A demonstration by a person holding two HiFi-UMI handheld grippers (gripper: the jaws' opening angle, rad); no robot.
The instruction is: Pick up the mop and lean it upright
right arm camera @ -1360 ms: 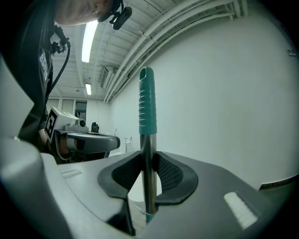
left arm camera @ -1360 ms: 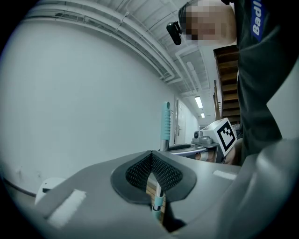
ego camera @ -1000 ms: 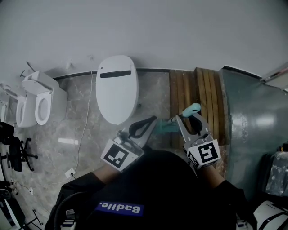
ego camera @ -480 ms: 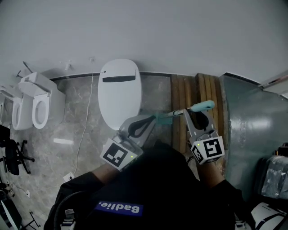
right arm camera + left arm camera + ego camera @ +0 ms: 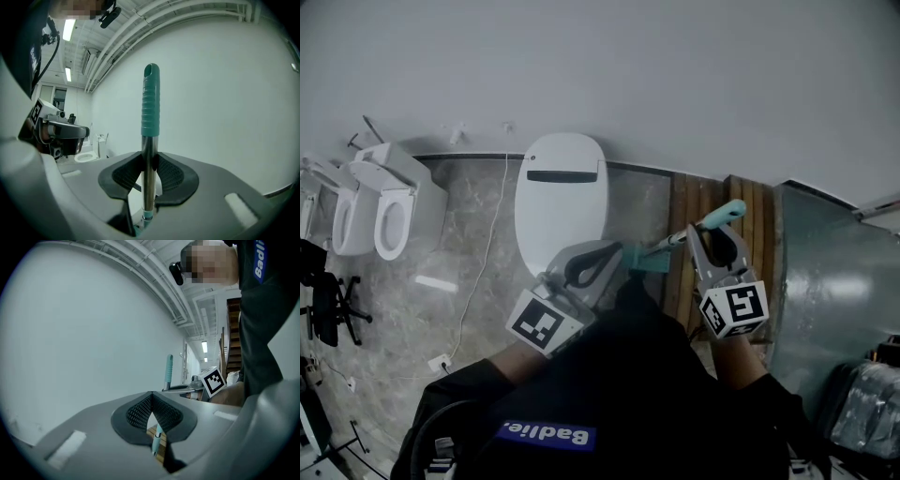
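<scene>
— What colour's the mop [image 5: 151,101]?
— Teal ribbed grip, silver shaft. My fingers [image 5: 123,174] are dark grey with mesh-patterned pads, and the marker cube [image 5: 734,309] is black-and-white.
— And below?
— White toilet [image 5: 561,192], grey marbled floor [image 5: 403,319], brown slats [image 5: 694,211], wood I think.

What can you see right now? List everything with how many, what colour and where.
mop: one, teal grip on a metal pole, held between the two grippers, right of centre
closed toilet: one, white, against the wall at centre
open toilets: two, white, far left
wooden slats: one set, brown, on the floor right of the closed toilet
cable: one, white, running down the floor left of the closed toilet
panel: one, dark grey-green, far right
floor: grey marble
person's top: black, bottom of the head view
left gripper: grey, jaws closed on the mop lower down
right gripper: grey, jaws clamped on the pole just below the teal grip
</scene>
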